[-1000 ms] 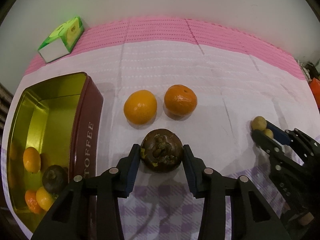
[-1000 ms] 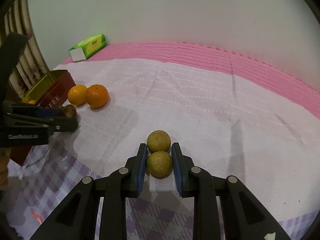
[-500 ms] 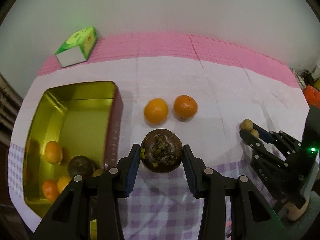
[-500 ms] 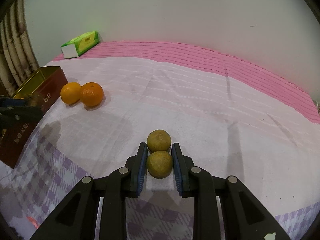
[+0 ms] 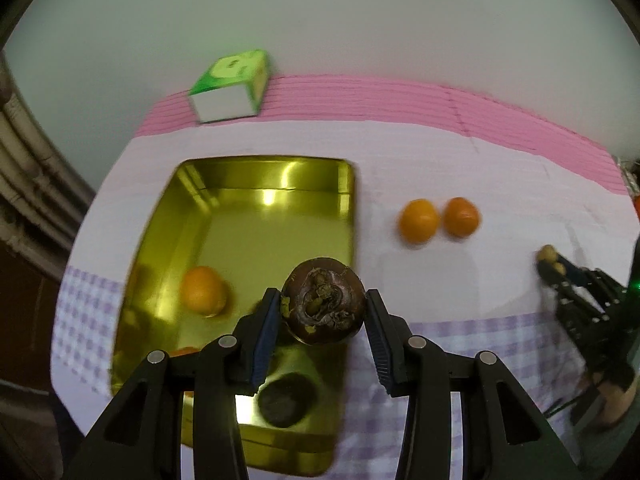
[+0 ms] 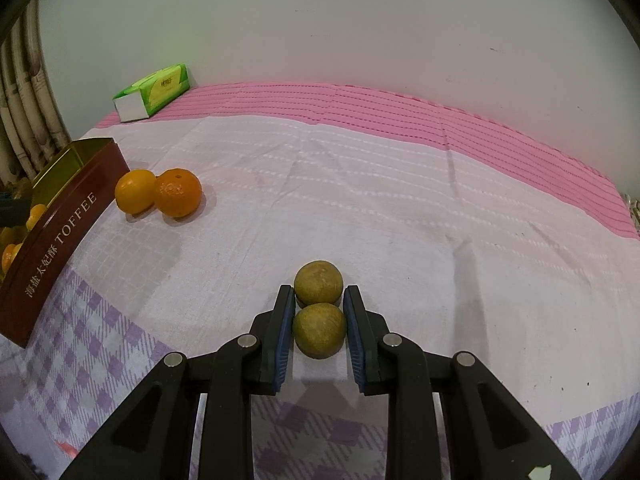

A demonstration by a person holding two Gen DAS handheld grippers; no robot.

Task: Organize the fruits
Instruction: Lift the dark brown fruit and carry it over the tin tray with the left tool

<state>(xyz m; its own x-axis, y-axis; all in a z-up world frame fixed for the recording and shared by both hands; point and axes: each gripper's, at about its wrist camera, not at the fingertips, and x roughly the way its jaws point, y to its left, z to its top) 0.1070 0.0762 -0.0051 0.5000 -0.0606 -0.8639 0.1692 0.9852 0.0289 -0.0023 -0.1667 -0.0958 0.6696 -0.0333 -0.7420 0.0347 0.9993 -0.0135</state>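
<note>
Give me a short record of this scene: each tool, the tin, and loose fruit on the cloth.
left tool: shut on mangosteen, held above tin's near right corner
right tool: shut on near longan
far longan: on cloth, touching near longan
tin: open, holds orange fruit and a dark fruit
loose oranges: two, side by side on cloth beside tin
tissue box: at cloth's far edge

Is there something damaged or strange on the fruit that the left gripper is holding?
Yes. The dark brown fruit in the left gripper has a rough, cracked patch on the side facing the camera, with yellowish bits along its edges. Whether that is damage or its natural stem end cannot be told.
</note>
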